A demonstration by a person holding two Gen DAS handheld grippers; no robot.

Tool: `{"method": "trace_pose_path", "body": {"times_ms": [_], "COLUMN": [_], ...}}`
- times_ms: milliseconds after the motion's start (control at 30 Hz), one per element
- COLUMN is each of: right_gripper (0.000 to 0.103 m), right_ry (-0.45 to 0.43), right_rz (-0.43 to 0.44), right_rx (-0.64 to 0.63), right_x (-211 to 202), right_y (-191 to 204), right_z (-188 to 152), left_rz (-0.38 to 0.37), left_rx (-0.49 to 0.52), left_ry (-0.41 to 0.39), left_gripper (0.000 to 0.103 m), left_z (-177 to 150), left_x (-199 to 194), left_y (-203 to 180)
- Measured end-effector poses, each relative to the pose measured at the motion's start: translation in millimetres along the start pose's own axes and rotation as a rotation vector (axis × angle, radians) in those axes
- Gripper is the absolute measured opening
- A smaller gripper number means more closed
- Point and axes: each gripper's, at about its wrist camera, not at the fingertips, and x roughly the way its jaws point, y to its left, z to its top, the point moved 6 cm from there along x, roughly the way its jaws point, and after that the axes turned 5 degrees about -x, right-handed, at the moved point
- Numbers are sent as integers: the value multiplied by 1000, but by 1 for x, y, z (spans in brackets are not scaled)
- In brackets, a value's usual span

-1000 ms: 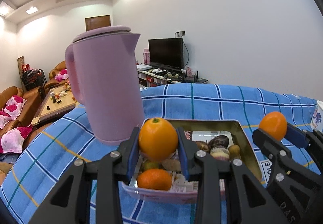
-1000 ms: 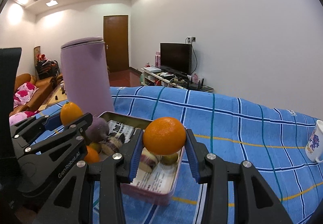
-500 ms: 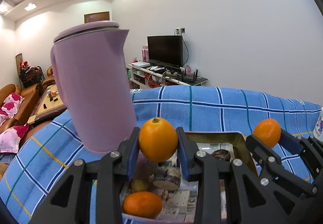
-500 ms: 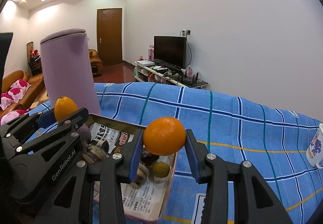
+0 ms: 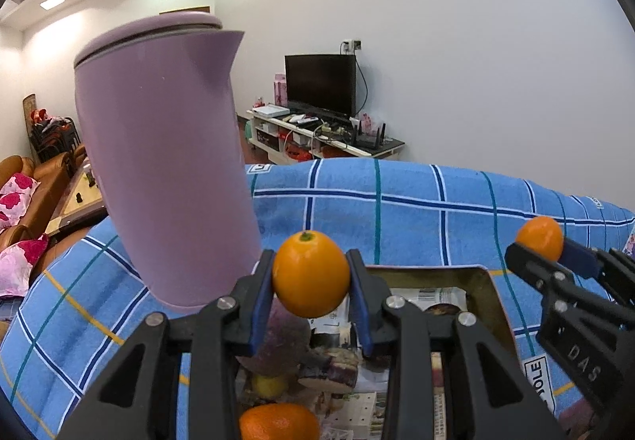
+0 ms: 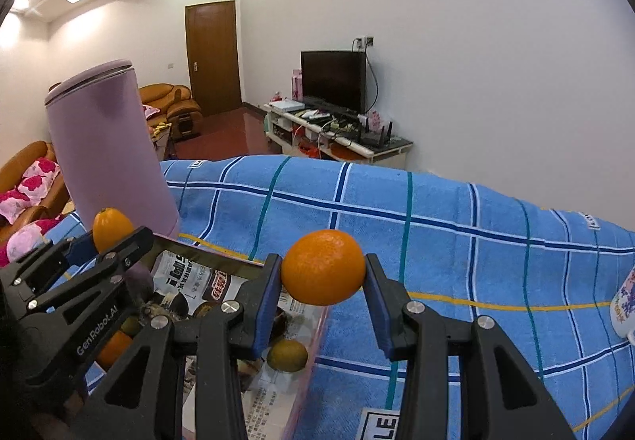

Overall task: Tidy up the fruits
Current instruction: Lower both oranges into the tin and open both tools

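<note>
My left gripper is pinching a smooth orange between its blue pads, stem end up, and my right gripper is clamped the same way on a rougher-skinned orange. Both fruits are held up in the air above the metal tray, which sits on the blue checked cloth just below and ahead of my fingers. The tray is lined with newspaper, and under my left claw it holds another orange, a small yellow-green fruit and a few dark purplish pieces (I cannot tell what kind they are). From my right claw, a small greenish fruit lies in the tray just under my left-hand finger, close to the tray's near wall. A tall lilac kettle stands on the cloth just beyond my left claw and to its left, right beside the tray's far corner. Each claw shows in the other's view, off to the side, with its orange at the tips. At the far right of my right claw the edge of a patterned mug rests on the cloth.
</note>
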Motion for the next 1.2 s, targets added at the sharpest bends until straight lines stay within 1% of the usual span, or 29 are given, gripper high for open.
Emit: {"method": "trace_pose_path", "body": {"times_ms": [100, 200, 233, 300, 400, 500, 567, 667, 767, 900, 967, 1033, 1100, 1133, 1200], "right_gripper": [43, 43, 44, 43, 43, 43, 43, 43, 43, 43, 43, 43, 43, 43, 43], "right_ry": [40, 58, 65, 82, 109, 129, 152, 187, 221, 256, 288, 298, 300, 301, 298], "right_rz": [29, 52, 56, 58, 73, 78, 81, 74, 80, 70, 95, 95, 80, 76, 77], "right_rx": [-7, -33, -41, -49, -45, -63, -79, -93, -91, -143, -149, -168, -197, -196, -186], "right_x": [10, 17, 19, 24, 32, 39, 46, 56, 62, 62, 62, 60, 57, 57, 57], "right_y": [6, 16, 19, 22, 26, 33, 37, 40, 39, 42, 40, 39, 39, 39, 36], "right_z": [3, 6, 7, 6, 2, 0, -2, -4, -8, -9, -13, -16, -17, -17, -17], "left_rz": [3, -6, 1, 21, 25, 56, 53, 53, 69, 63, 58, 65, 93, 110, 113], "left_rx": [34, 65, 73, 83, 85, 106, 100, 107, 129, 157, 180, 208, 246, 261, 264], "left_ry": [11, 23, 27, 33, 46, 44, 60, 54, 45, 33, 31, 28, 17, 7, 0], "left_gripper": [37, 37, 36, 36, 36, 36, 36, 36, 36, 36, 36, 36, 36, 36, 37], "left_z": [-2, -7, -8, -10, -12, -14, -16, -16, -18, -19, -21, -23, -26, -27, -27], "left_x": [2, 0, 0, 3, 4, 6, 10, 10, 11, 10, 10, 10, 11, 11, 11], "left_y": [-10, -18, -19, -16, -12, -9, -6, -5, -7, -9, -11, -14, -18, -20, -19]}}
